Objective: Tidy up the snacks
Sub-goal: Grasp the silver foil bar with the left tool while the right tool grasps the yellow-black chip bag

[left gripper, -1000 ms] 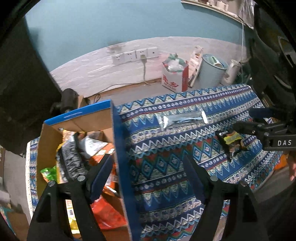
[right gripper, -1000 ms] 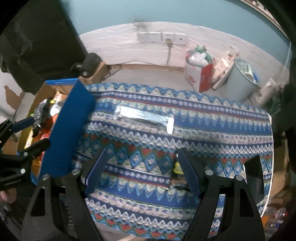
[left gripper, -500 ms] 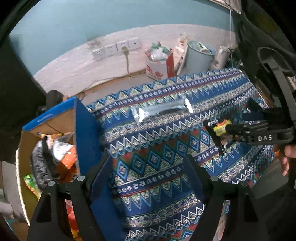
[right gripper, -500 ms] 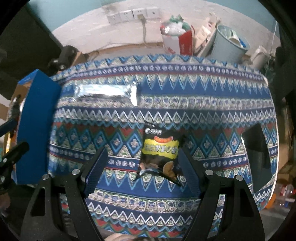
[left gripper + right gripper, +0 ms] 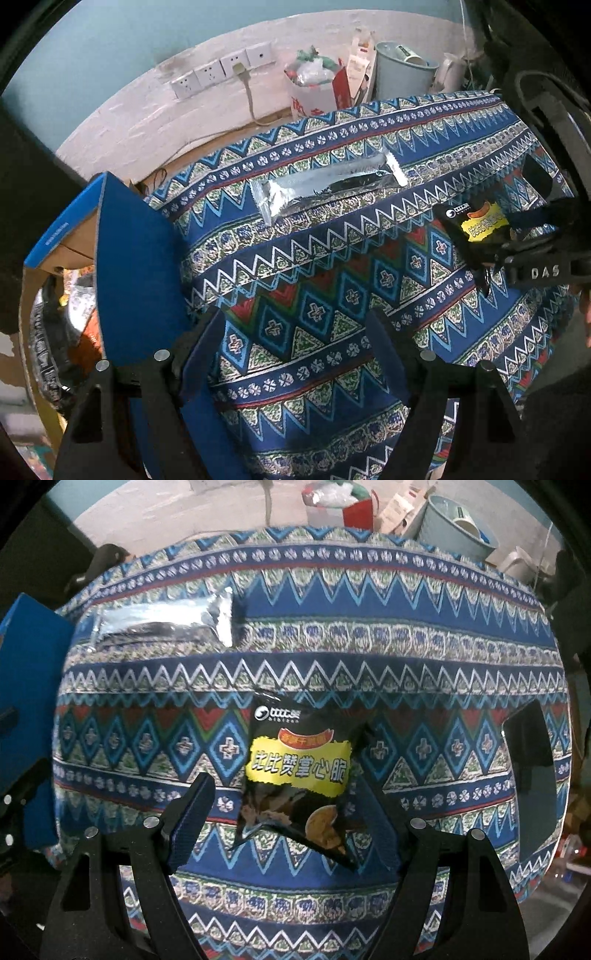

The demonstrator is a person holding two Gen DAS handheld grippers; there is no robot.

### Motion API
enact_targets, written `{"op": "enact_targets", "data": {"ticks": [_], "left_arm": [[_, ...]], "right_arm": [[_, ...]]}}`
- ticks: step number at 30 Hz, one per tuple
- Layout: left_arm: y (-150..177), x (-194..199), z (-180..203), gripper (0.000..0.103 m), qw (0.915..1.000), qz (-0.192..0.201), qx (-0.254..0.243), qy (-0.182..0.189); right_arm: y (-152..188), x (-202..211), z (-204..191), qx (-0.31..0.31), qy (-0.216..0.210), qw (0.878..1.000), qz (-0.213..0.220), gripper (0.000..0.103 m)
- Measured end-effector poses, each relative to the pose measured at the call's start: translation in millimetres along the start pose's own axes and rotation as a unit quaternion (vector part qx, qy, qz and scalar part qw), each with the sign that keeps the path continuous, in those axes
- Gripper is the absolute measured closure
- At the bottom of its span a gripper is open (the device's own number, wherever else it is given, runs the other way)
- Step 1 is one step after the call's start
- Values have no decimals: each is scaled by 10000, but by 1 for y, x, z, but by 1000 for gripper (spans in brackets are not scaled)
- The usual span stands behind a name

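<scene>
Starting at the left, the open cardboard box (image 5: 66,236) already holds several snack packets. Beside its blue flap, the left hand-held gripper (image 5: 295,350) hangs open and empty over the patterned worktop (image 5: 332,295). A silver packet (image 5: 328,184) lies farther back. Rightward, the right hand-held gripper (image 5: 284,808) stands open astride the black snack bag (image 5: 295,775), not yet pinching. Judged step: picking up; next, close squarely on it.
</scene>
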State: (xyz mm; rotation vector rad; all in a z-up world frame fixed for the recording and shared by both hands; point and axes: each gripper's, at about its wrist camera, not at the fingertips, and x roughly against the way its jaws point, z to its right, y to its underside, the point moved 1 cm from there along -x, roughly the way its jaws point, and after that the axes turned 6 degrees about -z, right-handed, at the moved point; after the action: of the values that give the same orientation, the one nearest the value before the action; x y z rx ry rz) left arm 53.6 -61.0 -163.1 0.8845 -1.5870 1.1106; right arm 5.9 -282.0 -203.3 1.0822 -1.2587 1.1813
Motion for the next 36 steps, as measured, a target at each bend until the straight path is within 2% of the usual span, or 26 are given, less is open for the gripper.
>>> {"op": "enact_targets", "data": {"ticks": [11,17,21,33,36], "left_arm": [[-28,-4,9,23,9998,19,-135,156],[-41,-7,11,23,9996,21,-195,225],[-50,-9,15,23,9993,73,-348,144],[-95,-37,24,23,9960,96,-889,13],[-100,-41,28,23,9952,89,-964,149]], "right_arm": [[-1,-23,11,-28,-78,9999,-105,26],[-10,-38,24,67,-104,9999,-65,44],[-15,-34,28,102,-35,9999,68,44],[-42,-13,58,-123,-359,9989,288,44],[-48,-10,61,-132,-394,9985,347,44]]}}
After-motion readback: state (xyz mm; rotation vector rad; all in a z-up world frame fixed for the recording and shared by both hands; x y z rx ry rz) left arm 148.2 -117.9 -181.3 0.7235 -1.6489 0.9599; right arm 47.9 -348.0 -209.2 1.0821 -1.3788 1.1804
